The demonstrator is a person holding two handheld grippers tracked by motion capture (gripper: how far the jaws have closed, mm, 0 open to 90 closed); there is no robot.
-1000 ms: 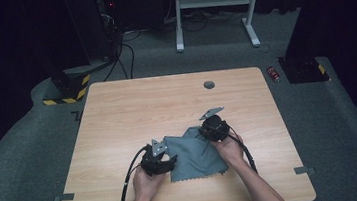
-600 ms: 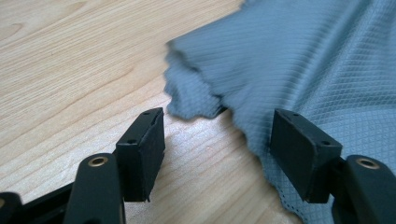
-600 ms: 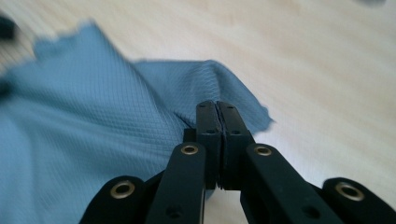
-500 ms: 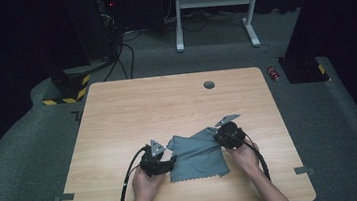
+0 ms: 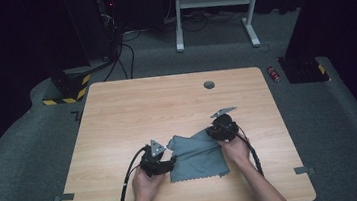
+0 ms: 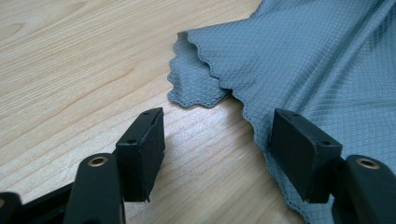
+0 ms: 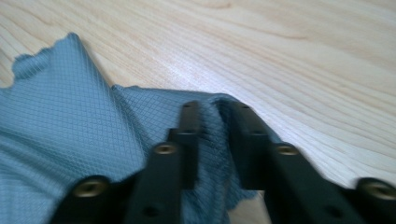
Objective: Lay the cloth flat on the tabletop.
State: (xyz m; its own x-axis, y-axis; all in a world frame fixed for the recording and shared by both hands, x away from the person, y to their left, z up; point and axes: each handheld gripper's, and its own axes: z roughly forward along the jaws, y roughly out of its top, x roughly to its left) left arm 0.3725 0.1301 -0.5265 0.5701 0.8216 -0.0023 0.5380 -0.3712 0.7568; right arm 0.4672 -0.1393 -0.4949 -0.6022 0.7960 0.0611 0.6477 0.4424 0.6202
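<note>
The pale wooden rectangular table (image 5: 133, 115) carries the whole job, and the work in hand looks like folding or spreading the grey diamond-weave microfibre cloth (image 5: 195, 156), which lies near the person's edge, a little right of centre, between the two hands. It sits mostly flat, though its far right corner is bunched up and its left corner is doubled over on itself, so I'd judge the job only partly done: the corners need squaring, and no neat final shape is there yet.

The right gripper (image 7: 212, 112) sits at the cloth's far right corner, a fold of the grey fabric lying between its jaws. Those jaws stand narrow and have just been easing apart, so the pinch appears to be letting go, not clamping.

The left gripper (image 6: 219, 135) hovers at the cloth's left edge with its jaws wide apart and nothing held; one pad (image 6: 144, 144) is over bare wood, the other over the scalloped hem. A fresh grab on that folded corner seems the likely next call.

No brand, label or writing is readable on cloth, table or grippers.
</note>
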